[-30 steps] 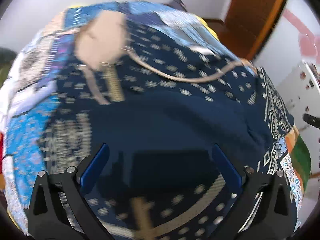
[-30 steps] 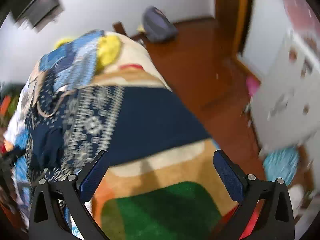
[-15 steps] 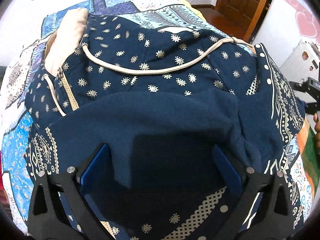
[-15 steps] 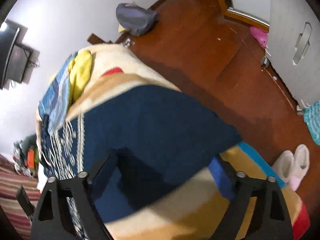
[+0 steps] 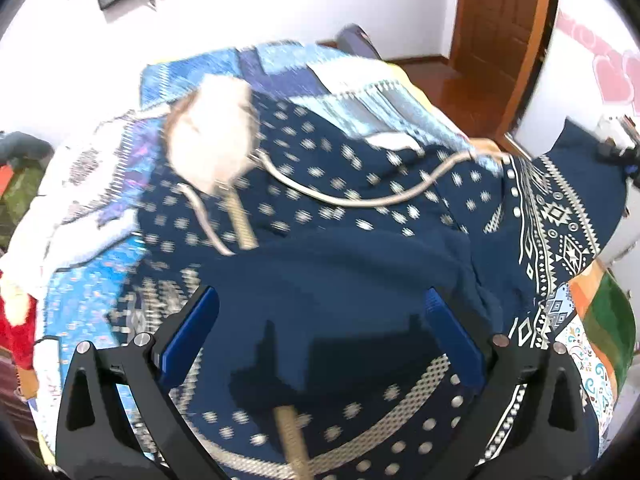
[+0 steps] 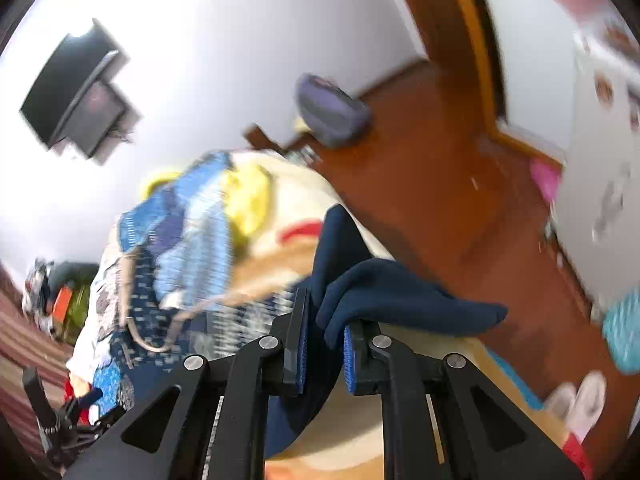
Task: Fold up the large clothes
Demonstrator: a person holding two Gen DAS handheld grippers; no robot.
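A navy hoodie [image 5: 360,216] with a pale pattern, a cream hood lining [image 5: 212,140] and a cream drawstring [image 5: 352,200] lies spread on the bed. My left gripper [image 5: 320,296] hovers open above its plain navy part, with nothing between the fingers. In the right wrist view my right gripper [image 6: 324,320] is shut on a fold of the hoodie's navy cloth [image 6: 400,296], which bunches over the pads and hangs lifted off the bed. In the left wrist view that raised part [image 5: 576,160] shows at the far right.
A blue patchwork quilt [image 5: 92,304] covers the bed. Beyond its right edge is wooden floor [image 6: 440,168] with a grey bag [image 6: 328,112], slippers [image 6: 584,400] and a white cabinet [image 6: 600,140]. A brown door [image 5: 504,20] and a wall screen [image 6: 76,100] stand behind.
My right gripper went from wide open to shut on the hoodie's navy edge and lifted it. My left gripper dipped towards the hoodie, then rose, still open.
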